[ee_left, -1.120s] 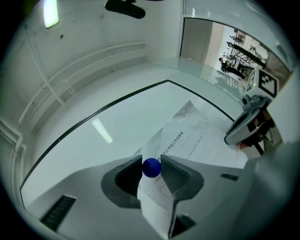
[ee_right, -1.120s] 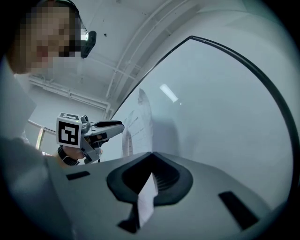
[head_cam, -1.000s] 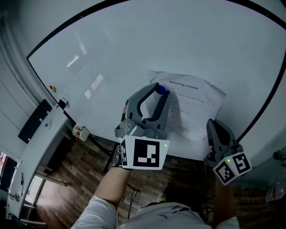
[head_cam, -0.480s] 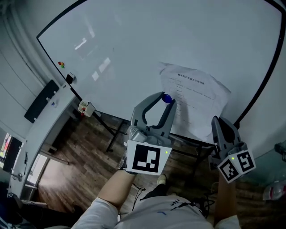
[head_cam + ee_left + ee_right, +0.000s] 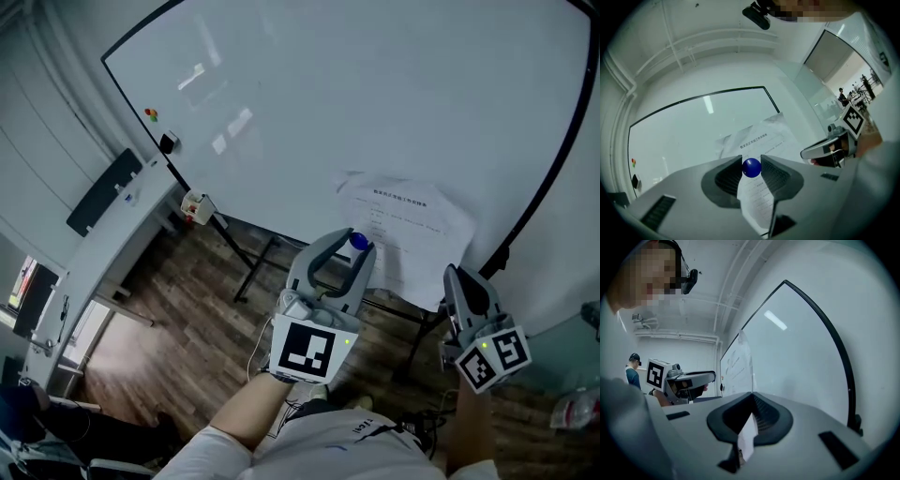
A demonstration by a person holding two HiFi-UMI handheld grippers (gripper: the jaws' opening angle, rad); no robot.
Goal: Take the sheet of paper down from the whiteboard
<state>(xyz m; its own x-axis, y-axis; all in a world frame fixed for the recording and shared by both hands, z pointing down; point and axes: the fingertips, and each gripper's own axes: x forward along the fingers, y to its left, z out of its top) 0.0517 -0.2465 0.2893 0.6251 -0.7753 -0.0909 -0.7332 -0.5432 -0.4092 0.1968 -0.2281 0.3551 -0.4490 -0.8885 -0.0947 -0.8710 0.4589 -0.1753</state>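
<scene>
The crumpled printed sheet of paper (image 5: 408, 225) hangs in front of the lower right part of the whiteboard (image 5: 375, 94). My right gripper (image 5: 451, 275) is shut on the sheet's lower right edge; in the right gripper view a strip of paper (image 5: 747, 437) sticks out between the closed jaws. My left gripper (image 5: 355, 247) is shut on a round blue magnet (image 5: 358, 241) just left of the sheet's lower part. In the left gripper view the magnet (image 5: 751, 167) sits between the jaw tips with the paper (image 5: 759, 140) behind it.
Red and green magnets (image 5: 150, 113) and a dark eraser (image 5: 169, 142) sit at the board's left edge, with a small box (image 5: 195, 206) on its rail. The board's stand legs (image 5: 253, 267) reach onto the wooden floor. A long desk (image 5: 103, 244) runs at the left.
Both grippers have come down and away from the board. The paper has sunk lower with the right gripper; the blue magnet stays in the left jaws.
</scene>
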